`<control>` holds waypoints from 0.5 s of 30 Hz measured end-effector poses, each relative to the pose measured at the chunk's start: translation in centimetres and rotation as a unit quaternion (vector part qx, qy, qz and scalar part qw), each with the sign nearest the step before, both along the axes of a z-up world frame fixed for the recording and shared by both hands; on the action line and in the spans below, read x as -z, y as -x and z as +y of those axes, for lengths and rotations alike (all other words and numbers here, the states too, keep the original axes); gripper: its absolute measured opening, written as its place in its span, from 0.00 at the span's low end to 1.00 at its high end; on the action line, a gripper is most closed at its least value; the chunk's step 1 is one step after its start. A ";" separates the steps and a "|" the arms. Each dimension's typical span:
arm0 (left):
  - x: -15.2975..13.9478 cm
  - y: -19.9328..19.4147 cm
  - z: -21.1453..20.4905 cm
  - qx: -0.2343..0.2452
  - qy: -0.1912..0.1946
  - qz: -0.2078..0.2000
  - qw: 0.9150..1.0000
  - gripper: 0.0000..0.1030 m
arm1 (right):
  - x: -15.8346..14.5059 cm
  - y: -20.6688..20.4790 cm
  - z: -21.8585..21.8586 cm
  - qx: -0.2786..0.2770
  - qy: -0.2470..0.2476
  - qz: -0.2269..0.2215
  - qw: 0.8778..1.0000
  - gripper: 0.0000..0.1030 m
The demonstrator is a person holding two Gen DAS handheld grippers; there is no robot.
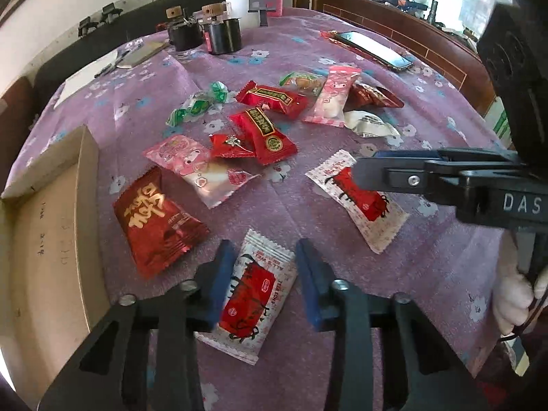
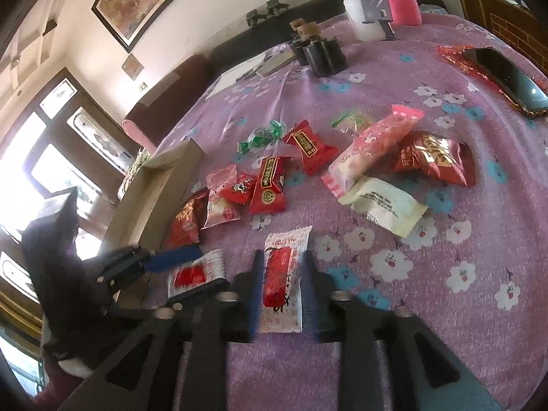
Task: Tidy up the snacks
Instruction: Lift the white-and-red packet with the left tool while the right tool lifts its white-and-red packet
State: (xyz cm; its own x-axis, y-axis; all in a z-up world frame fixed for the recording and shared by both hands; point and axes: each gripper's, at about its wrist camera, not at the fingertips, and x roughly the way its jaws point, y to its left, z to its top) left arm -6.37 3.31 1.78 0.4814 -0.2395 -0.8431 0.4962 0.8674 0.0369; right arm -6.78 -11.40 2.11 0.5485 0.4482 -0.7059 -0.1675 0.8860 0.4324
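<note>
Left wrist view: left gripper (image 1: 260,274) is seen parted narrowly astride a white-and-red foil snack sachet (image 1: 251,294), pads not pressing; slippage is risked if closed off-centre.
Right wrist view: right gripper (image 2: 281,287) is seen likewise parted over a second white-and-red sachet (image 2: 282,281); a collision with the left tool nearby is possible.
Destination: open cardboard box (image 1: 51,239), beside the left gripper.

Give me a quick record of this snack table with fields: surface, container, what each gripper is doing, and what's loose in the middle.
surface: purple flowered tablecloth
container: open cardboard box, at the table's left edge, no snacks visible inside
left gripper: jaws astride a white-and-red packet, pads not pressing
right gripper: jaws astride a second white-and-red packet, not pressing
loose snacks: red packets, pink packets, green-wrapped candies, one cream packet
other: phone at the far right
</note>
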 end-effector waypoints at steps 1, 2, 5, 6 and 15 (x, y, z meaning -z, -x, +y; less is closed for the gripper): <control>0.0 0.2 0.0 -0.003 -0.001 -0.004 1.000 0.30 | 0.0 0.1 0.3 -0.001 0.006 -0.003 1.000 0.47; 0.0 0.3 0.1 -0.006 0.000 -0.005 1.000 0.29 | 0.0 0.1 0.5 -0.006 0.012 -0.005 1.000 0.47; -0.1 0.7 1.0 -0.021 0.017 -0.003 1.000 0.16 | 0.1 0.0 1.9 -0.020 0.045 -0.002 0.999 0.47; -0.2 0.7 1.4 -0.027 0.024 -0.002 0.999 0.15 | 0.2 0.0 2.3 -0.023 0.057 -0.001 0.998 0.47; -0.9 2.1 2.9 -0.037 0.069 -0.001 0.997 0.12 | 0.4 -0.1 6.4 -0.036 0.189 -0.017 0.981 0.28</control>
